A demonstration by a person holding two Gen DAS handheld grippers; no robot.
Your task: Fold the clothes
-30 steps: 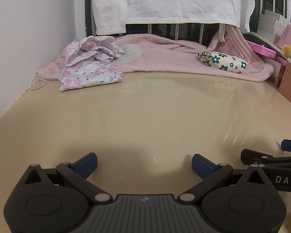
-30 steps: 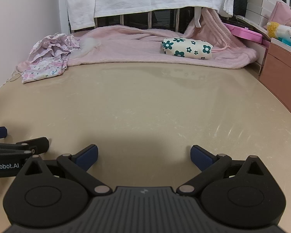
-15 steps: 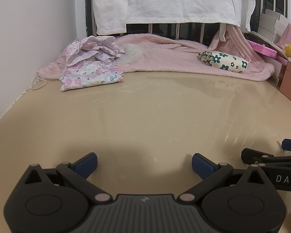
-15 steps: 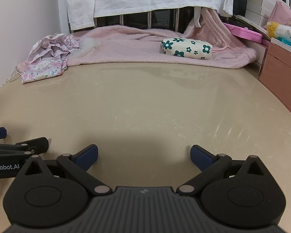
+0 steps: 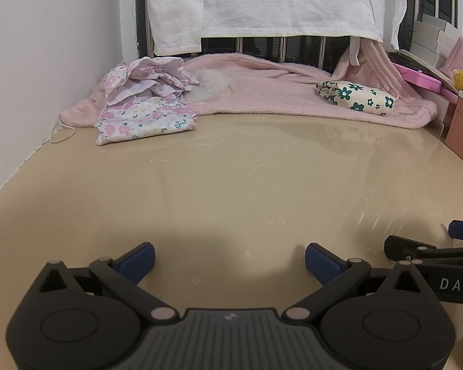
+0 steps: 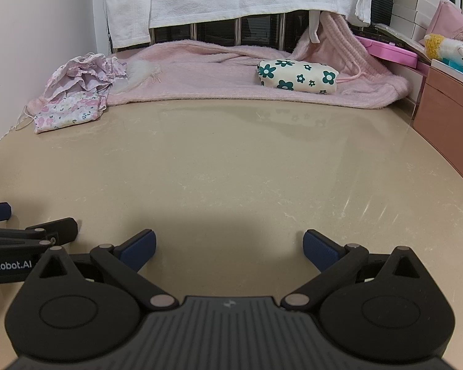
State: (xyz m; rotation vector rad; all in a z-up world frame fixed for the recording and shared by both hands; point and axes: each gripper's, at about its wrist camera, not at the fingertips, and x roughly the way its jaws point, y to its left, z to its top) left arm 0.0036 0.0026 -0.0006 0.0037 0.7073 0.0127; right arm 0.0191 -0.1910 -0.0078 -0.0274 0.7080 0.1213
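A pile of pink floral clothes (image 5: 145,111) lies at the far left of the beige table (image 5: 231,185); it also shows in the right wrist view (image 6: 77,98). A folded cream garment with green flowers (image 5: 355,98) rests on a pink blanket (image 5: 277,95) at the back right, also in the right wrist view (image 6: 298,75). My left gripper (image 5: 230,257) is open and empty, low over the near table. My right gripper (image 6: 228,245) is open and empty beside it. Both are far from the clothes.
A white towel (image 5: 262,0) hangs over a railing at the back. A wall runs along the left. Pink boxes and a brown drawer unit (image 6: 447,117) with a plush toy (image 6: 447,51) stand at the right edge.
Both grippers have barely moved; the views shifted very slightly. Nothing was taken hold of.
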